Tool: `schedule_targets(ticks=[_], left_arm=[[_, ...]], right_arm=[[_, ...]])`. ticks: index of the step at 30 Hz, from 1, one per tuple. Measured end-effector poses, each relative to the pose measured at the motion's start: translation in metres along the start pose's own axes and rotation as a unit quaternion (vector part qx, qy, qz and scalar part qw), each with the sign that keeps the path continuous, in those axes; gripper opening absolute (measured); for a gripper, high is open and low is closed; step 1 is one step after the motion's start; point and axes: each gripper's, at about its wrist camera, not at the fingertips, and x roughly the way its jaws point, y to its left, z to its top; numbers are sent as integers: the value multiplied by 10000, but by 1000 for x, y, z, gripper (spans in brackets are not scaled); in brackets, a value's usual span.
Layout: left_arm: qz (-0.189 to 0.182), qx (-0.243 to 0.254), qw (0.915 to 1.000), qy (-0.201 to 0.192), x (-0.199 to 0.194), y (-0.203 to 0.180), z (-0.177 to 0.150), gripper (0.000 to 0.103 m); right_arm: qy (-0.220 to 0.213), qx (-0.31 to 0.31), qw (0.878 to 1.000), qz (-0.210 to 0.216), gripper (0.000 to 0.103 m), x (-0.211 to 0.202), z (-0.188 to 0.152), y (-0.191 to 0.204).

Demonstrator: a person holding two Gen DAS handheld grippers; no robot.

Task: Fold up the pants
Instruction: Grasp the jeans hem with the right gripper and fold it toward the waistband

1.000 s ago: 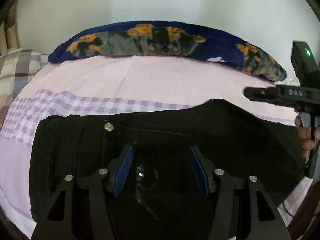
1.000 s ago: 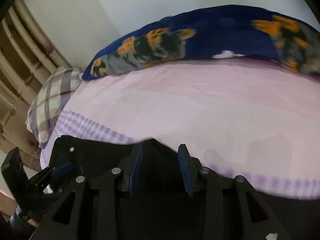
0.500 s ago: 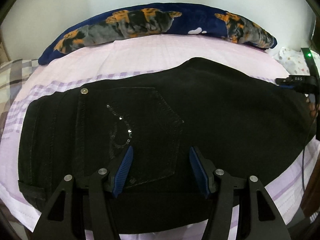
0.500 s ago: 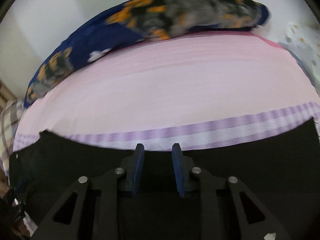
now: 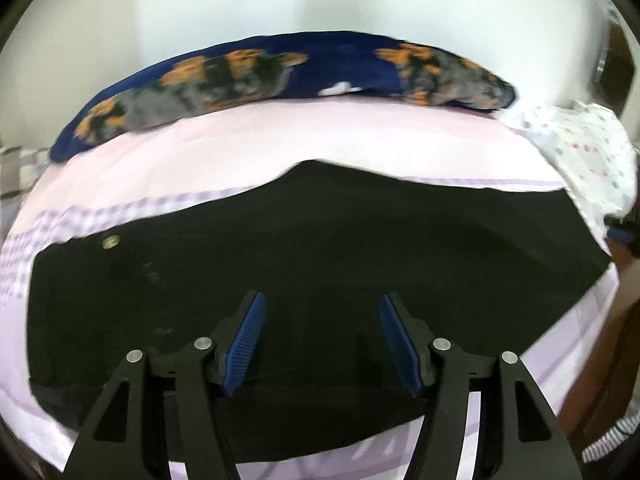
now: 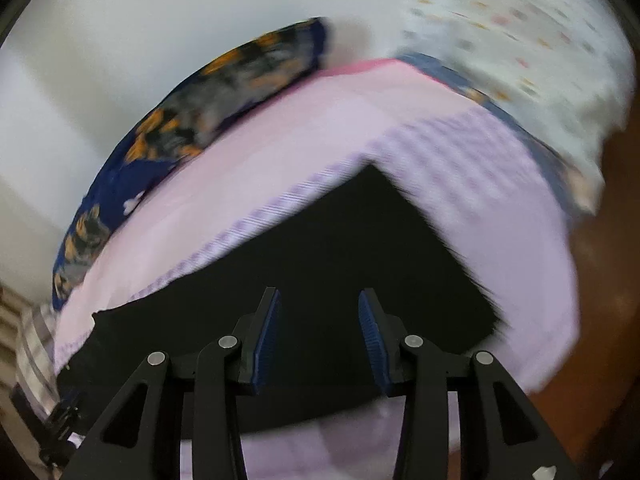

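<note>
Below, pants (image 5: pixel 320 248) under parted jaws

A bedroom: pink bedsheet (image 5: pixel 320 140), navy bolster pillow (image 5: pixel 280 72).

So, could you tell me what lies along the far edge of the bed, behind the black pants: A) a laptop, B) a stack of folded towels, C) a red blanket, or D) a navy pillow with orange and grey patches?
D: in the left wrist view a long navy pillow with orange and grey patches lies on the pink sheet, beyond the black pants.
</note>
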Motion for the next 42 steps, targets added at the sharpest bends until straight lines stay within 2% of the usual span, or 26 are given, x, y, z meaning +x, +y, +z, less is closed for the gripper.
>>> schedule_targets(ticks=[4, 6, 9, 17, 20, 21, 22, 24, 26, 30, 33, 37, 42], left_arm=[[-238, 225, 9995, 38, 7, -25, 3, 62], [-339, 322, 9989, 95, 11, -37, 1, 62], [-423, 471, 9978, 179, 16, -52, -2, 62], [-644, 836, 9936, 402, 23, -76, -11, 62], [-746, 925, 9911, 605, 30, -80, -13, 62], [-779, 942, 9901, 692, 33, -81, -14, 62], [-810, 948, 9889, 811, 38, -82, -16, 62], [-851, 912, 9871, 1003, 46, -82, -20, 62], [-838, 932, 9876, 949, 45, -83, -21, 63], [-845, 798, 9890, 911, 41, -77, -21, 63], [-899, 509, 9917, 762, 32, -64, -18, 63], [-997, -72, 9935, 551, 19, -34, -12, 63], [-869, -460, 9946, 329, 0, 1, -10, 63]], right_arm=[[110, 613, 9980, -87, 39, -15, -20, -53], [136, 1019, 9947, 72, 39, -17, -29, -74], [153, 1377, 9900, 277, 39, -10, -35, -87], [116, 1801, 9826, 435, 36, 12, -34, -101], [27, 1871, 9813, 453, 30, 17, -29, -103], [17, 1875, 9813, 440, 22, 19, -28, -103], [8, 1870, 9816, 375, 11, 21, -26, -103], [31, 1881, 9814, 380, 9, 24, -23, -104], [-7, 1871, 9816, 387, 8, 22, -21, -100], [-221, 1598, 9847, 660, 7, 6, -12, -75], [-283, 1272, 9863, 1010, 7, -3, -4, -39], [-163, 732, 9852, 1539, 7, -2, -1, 26], [306, 29, 9743, 2231, 7, 14, -13, 119]])
